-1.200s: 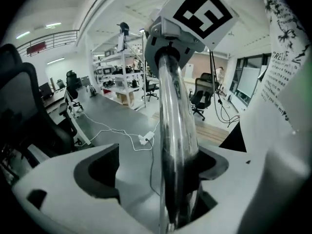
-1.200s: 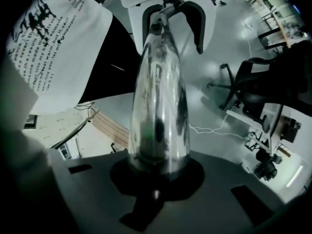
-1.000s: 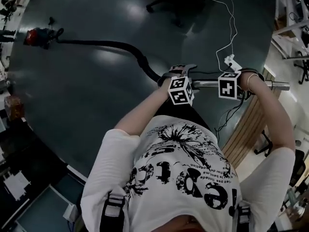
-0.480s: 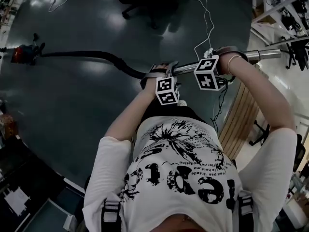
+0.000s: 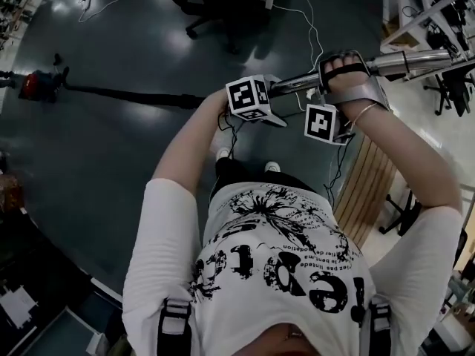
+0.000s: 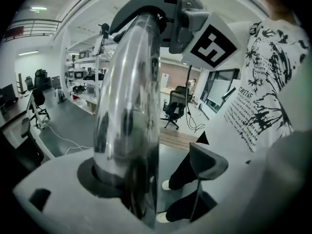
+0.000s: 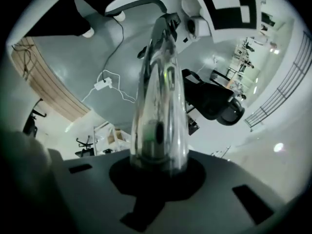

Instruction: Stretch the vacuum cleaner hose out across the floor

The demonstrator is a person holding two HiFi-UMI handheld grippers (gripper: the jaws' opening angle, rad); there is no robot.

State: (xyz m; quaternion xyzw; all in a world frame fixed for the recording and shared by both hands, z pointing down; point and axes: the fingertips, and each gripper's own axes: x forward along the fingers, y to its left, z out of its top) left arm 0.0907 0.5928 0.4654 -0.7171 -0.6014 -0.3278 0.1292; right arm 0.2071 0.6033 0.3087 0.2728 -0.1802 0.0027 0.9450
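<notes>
A red vacuum cleaner (image 5: 33, 84) stands on the dark floor at the far left of the head view. Its black hose (image 5: 133, 95) runs almost straight to the right, toward my hands. The hose ends in a chrome wand (image 5: 404, 61) that points up and to the right. My left gripper (image 5: 269, 87) is shut on the wand near the hose end, and my right gripper (image 5: 343, 78) is shut on it further along. The wand (image 6: 129, 130) fills the left gripper (image 6: 146, 179) view. It (image 7: 161, 111) also rises between the right gripper's (image 7: 156, 174) jaws.
A black office chair (image 5: 215, 6) stands at the top of the floor, with a white cable (image 5: 315, 28) trailing beside it. A wooden strip (image 5: 367, 180) borders the floor at the right. Desks and chairs (image 5: 445, 21) crowd the upper right corner. My feet (image 5: 223, 154) are below the wand.
Both grippers have risen with the wand and tilted its free end up to the right. The hose, curved a second ago, now lies nearly straight from the vacuum cleaner.
</notes>
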